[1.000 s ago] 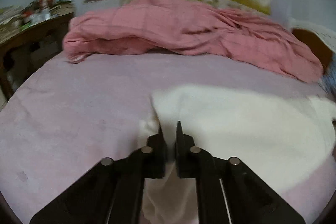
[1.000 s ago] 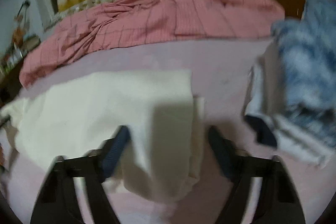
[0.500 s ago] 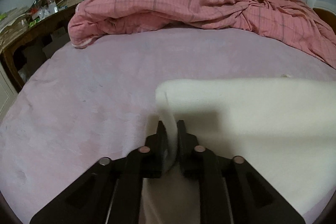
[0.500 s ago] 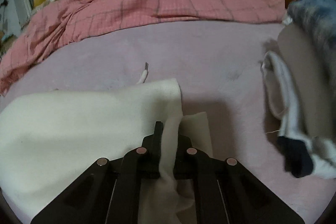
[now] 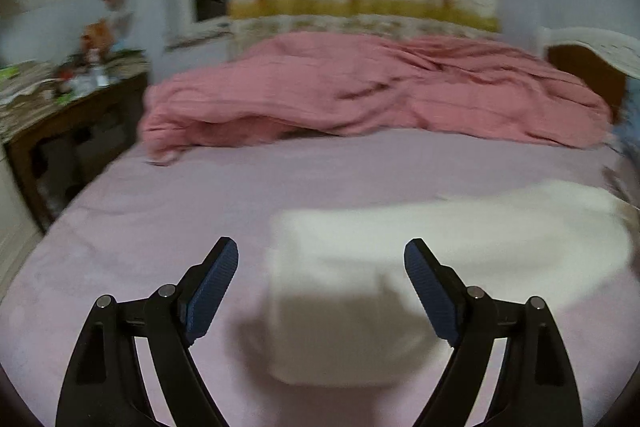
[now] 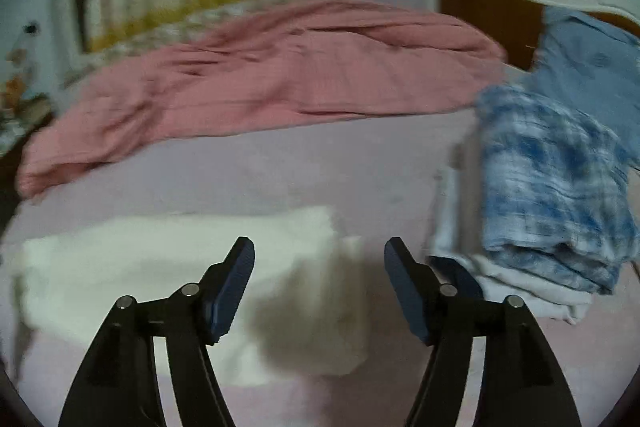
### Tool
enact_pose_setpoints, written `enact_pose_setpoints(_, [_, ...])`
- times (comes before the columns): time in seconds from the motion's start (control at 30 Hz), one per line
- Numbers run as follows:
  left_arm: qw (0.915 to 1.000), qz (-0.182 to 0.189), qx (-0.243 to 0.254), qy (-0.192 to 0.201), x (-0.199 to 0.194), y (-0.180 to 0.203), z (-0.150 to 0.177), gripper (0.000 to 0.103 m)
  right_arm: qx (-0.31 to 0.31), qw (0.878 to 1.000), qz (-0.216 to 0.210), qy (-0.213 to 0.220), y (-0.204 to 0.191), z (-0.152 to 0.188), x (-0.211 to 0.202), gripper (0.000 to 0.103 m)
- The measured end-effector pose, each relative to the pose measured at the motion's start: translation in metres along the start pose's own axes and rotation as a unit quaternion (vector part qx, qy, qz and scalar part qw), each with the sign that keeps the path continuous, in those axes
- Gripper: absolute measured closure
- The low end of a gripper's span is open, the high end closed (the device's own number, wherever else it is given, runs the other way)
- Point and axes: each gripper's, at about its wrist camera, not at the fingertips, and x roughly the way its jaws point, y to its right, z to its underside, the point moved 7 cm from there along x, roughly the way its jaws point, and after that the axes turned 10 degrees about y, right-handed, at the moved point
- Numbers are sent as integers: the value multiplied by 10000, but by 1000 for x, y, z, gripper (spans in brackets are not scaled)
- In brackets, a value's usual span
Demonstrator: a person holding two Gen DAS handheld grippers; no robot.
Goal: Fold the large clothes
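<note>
A cream-white garment (image 5: 400,267) lies folded flat on the pink bed sheet (image 5: 200,195). My left gripper (image 5: 320,259) is open and empty, raised over the garment's left end. The garment also shows in the right wrist view (image 6: 168,259). My right gripper (image 6: 319,259) is open and empty above the garment's right end, where a folded edge casts a shadow. Both views are blurred by motion.
A rumpled pink quilt (image 5: 360,91) lies across the back of the bed. A pile of folded clothes with a blue-white plaid piece (image 6: 552,187) on top sits at the right. A cluttered wooden side table (image 5: 60,99) stands at the left. A wooden headboard (image 6: 492,23) is at the back right.
Half a second ago both grippers were shut on the garment's edges. Now both have opened, let go and pulled back and up; the garment lies flat on the bed.
</note>
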Motion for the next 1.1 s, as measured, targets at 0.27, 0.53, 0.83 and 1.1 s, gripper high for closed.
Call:
enact_pose_setpoints(0.27, [9925,66,-276,-1187,44,6,66,20,-215,9945,-179,-1006,-28,72,45,33])
enact_pose_setpoints(0.53, [9866,131,-570,-1524,40,-7,98,20,-149,9922,-366,-1186,-19,103,48,34])
enact_pose_setpoints(0.83, [9983,375,-435,36,-30,22,29,37,-30,9975,-430,-552,-24,79,-3,37])
enact_pose_setpoints(1.1, [9883,1414,-516,-258,-15,116,-13,53,49,9886,-1397,-555,-97,44,-28,78])
